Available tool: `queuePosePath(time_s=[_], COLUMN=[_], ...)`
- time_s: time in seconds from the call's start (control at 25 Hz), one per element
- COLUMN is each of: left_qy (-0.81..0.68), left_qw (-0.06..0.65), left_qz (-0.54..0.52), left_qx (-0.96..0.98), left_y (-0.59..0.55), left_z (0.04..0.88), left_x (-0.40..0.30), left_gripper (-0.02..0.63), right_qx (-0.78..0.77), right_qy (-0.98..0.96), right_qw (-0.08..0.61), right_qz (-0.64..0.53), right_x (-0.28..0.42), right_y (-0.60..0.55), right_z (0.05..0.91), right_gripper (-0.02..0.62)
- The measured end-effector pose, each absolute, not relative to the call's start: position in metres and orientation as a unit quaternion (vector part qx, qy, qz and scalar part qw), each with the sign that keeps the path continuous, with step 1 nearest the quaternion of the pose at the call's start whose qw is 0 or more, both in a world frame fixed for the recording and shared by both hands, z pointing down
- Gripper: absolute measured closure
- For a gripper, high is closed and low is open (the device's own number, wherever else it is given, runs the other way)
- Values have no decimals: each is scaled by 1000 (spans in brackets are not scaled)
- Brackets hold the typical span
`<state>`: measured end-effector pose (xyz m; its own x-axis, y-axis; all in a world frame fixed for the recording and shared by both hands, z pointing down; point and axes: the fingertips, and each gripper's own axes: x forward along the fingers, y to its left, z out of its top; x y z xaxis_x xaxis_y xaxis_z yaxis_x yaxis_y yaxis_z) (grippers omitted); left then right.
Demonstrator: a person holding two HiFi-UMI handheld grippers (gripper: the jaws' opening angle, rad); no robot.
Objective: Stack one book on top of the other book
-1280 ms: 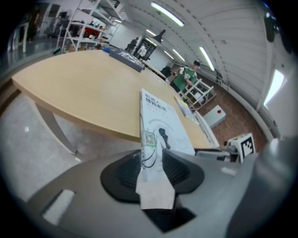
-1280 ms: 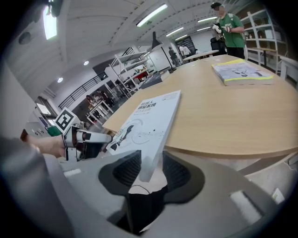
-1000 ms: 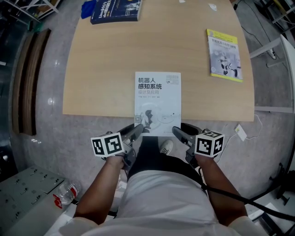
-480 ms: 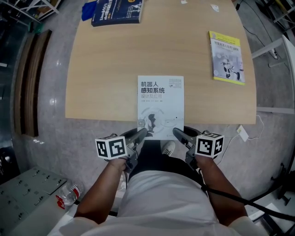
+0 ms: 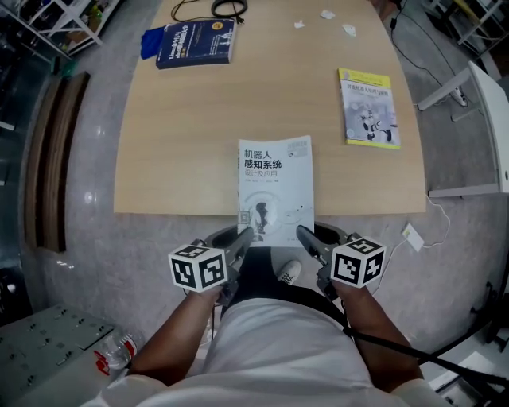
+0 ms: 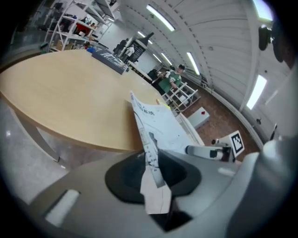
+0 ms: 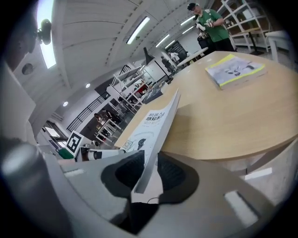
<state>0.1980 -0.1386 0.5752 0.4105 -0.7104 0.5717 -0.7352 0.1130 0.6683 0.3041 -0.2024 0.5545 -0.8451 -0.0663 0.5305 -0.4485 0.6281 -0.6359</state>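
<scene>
- Wooden table [image 5: 183, 143]: fills the upper half of the head view and carries three books, well apart from one another.
- White book [image 5: 275, 187]: lies at the table's 6 o'clock edge, cover up. Near end juts past that edge, toward the person. Shows edge-on and tilted in both gripper views, with the far end towards the tabletop.
- Blue book [image 5: 195, 44]: lies flat at the table's 11 o'clock corner, untouched.
- Yellow book [image 5: 368, 107]: lies flat at about 2 o'clock, near the right edge, untouched.
- Left gripper [image 5: 243, 237]: clamps the white book's near-left corner. Jaws just closing, the corner pinched between the dark pads [image 6: 125, 176] in the left gripper view.
- Right gripper [image 5: 304, 234]: clamps the white book's near-right corner in the same way. Jaws just closing, the book's edge squeezed between the pads [image 7: 174, 174] in the right gripper view.
- Plastic bottle [image 5: 119, 350]: lies on the grey floor at 7 o'clock of the head view.
- Paper scraps [image 5: 326, 14]: sit at the table's 12 to 1 o'clock edge.
</scene>
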Motion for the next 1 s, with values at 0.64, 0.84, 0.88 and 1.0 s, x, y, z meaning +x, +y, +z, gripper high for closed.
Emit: queuePosePath(time_s=[0.64, 0.84, 0.88, 1.0], left_qy=[-521, -513, -512, -509], left_qw=[428, 422, 422, 427], left_qz=[31, 41, 42, 40], left_qx=[738, 746, 747, 747], left_y=[-184, -208, -217, -249], left_z=[490, 479, 479, 479], left_x=[326, 337, 339, 343], left_gripper=[521, 520, 520, 520], right_qx=[224, 235, 235, 238], right_qy=[-889, -887, -887, -885], right_qw=[155, 148, 149, 155], right_qz=[368, 369, 369, 368], right_x=[444, 455, 458, 462], right_y=[-226, -245, -255, -286], right_z=[481, 471, 471, 469], right_gripper=[506, 505, 505, 505])
